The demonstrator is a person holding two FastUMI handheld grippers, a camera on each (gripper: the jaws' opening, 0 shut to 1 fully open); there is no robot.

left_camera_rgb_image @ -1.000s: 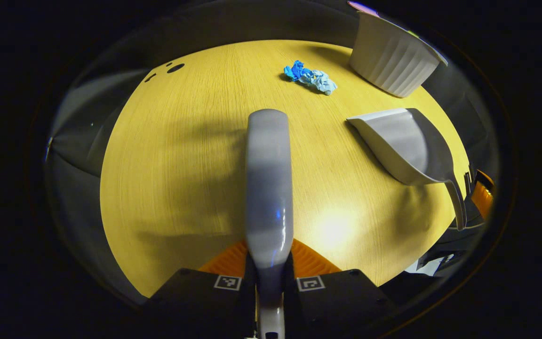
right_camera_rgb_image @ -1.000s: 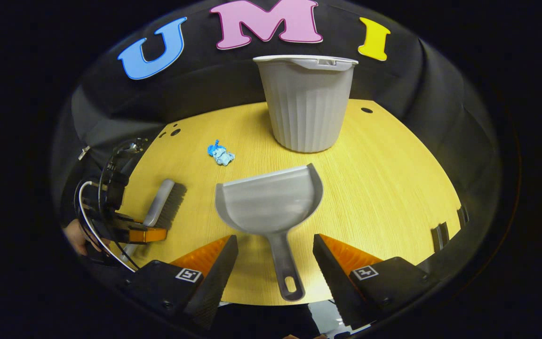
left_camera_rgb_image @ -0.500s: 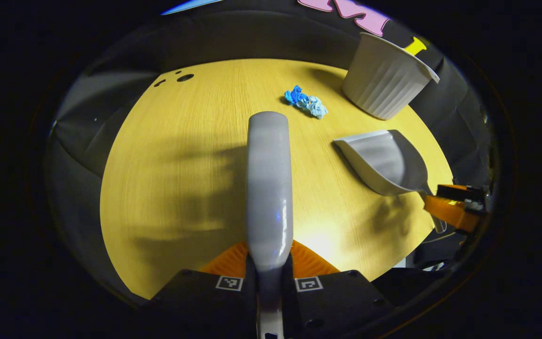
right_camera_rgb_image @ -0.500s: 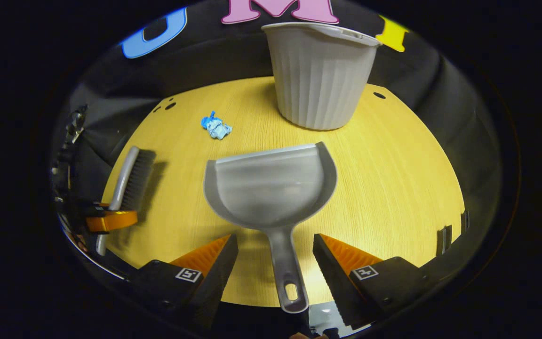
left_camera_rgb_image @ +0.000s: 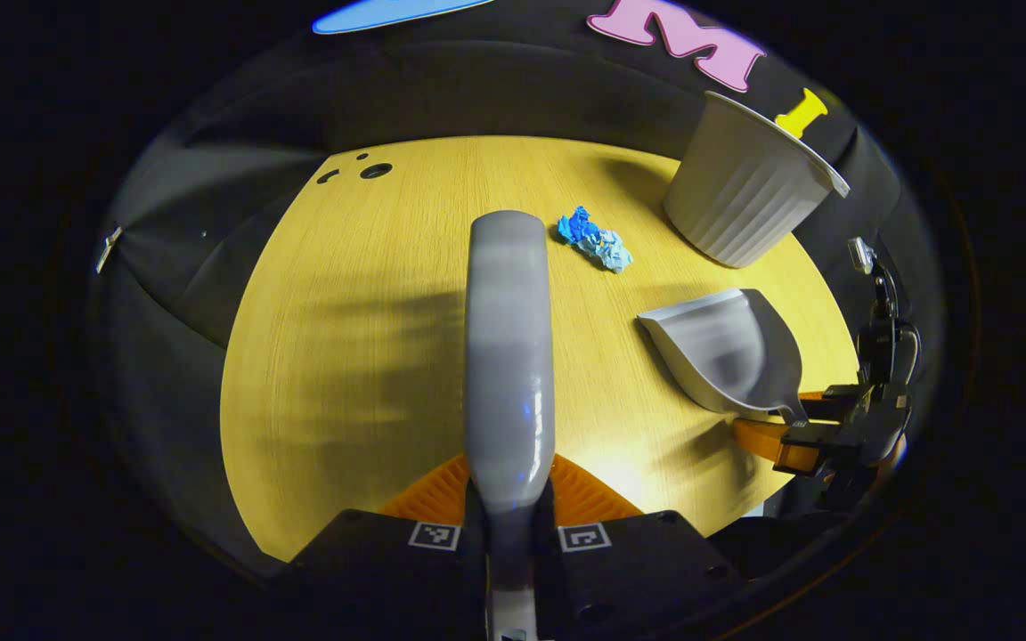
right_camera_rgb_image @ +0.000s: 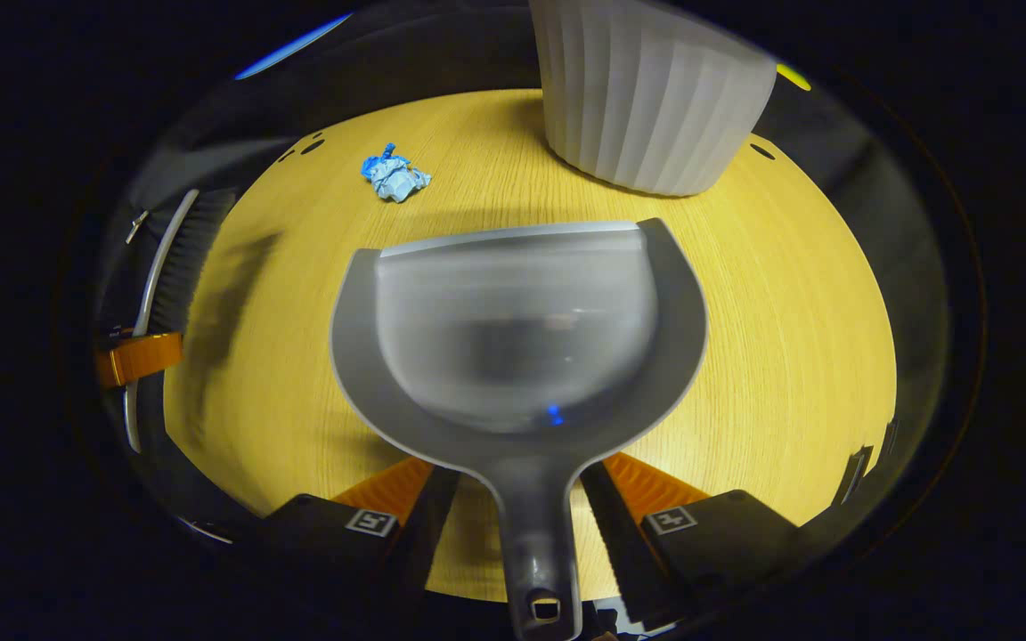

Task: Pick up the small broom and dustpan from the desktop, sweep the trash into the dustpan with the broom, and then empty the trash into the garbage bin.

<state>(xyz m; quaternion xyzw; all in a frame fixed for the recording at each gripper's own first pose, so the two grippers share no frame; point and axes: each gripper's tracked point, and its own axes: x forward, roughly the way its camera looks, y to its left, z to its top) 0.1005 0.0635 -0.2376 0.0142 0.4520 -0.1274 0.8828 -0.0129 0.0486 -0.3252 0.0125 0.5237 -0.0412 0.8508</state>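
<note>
My left gripper is shut on the handle of the grey broom, whose back runs forward over the wooden table. A crumpled blue paper scrap lies just beyond the broom's tip, to its right. The grey dustpan sits low over the table with its handle between the fingers of my right gripper. Those fingers stand a little apart from the handle on both sides, so the gripper is open. From the left gripper view, the right gripper is at the dustpan handle.
A ribbed white garbage bin stands upright at the back of the table, just beyond the dustpan's lip; it also appears in the left gripper view. The broom and left gripper sit at the table's left edge. Small holes mark the far corner.
My right gripper has moved forward along the dustpan handle and its fingers have narrowed a little. The left gripper, still holding the broom, has tipped up and shifted slightly.
</note>
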